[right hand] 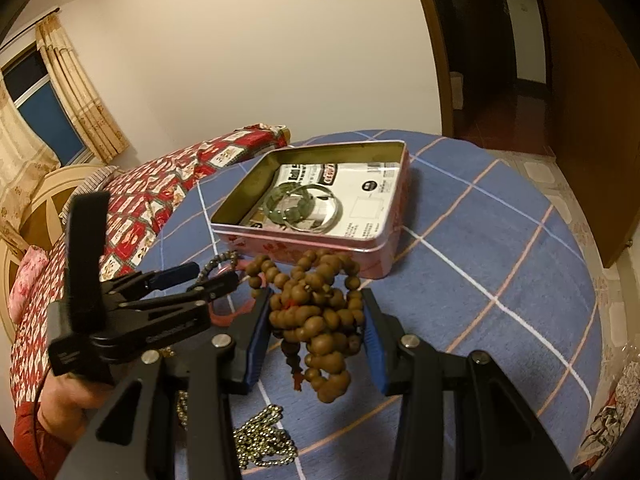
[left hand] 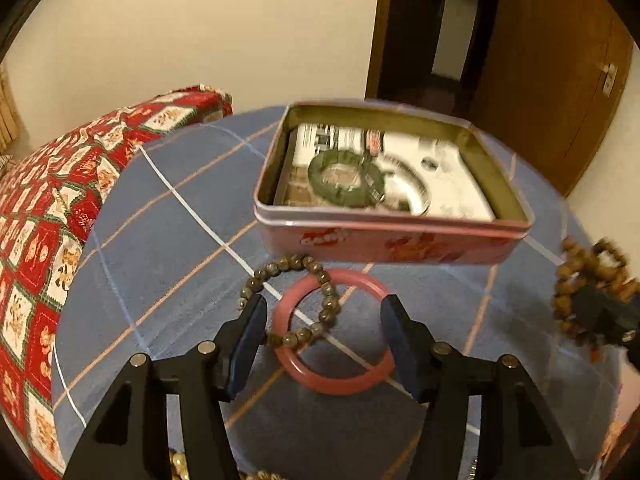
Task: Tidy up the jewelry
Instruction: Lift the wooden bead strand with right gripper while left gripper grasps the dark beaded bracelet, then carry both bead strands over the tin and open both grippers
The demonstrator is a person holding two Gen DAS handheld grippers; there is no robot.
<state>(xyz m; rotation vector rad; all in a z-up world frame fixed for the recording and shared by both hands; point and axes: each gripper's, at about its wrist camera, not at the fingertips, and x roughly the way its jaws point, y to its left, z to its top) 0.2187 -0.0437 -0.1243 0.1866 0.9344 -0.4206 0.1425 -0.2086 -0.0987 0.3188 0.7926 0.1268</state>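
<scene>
Pink bangle (left hand: pixel 334 330) between left tool (left hand: pixel 324 322) jaws — untouched, gaping

Blue checked table (left hand: pixel 168 248) bears tin (left hand: pixel 384 240), bangle (left hand: pixel 340 380).

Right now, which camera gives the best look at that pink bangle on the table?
The left wrist view. There the pink bangle lies whole on the blue cloth between the open left hand-held gripper, a grey bead bracelet draped across it. In the right wrist view only a pink sliver shows behind the grippers.
</scene>
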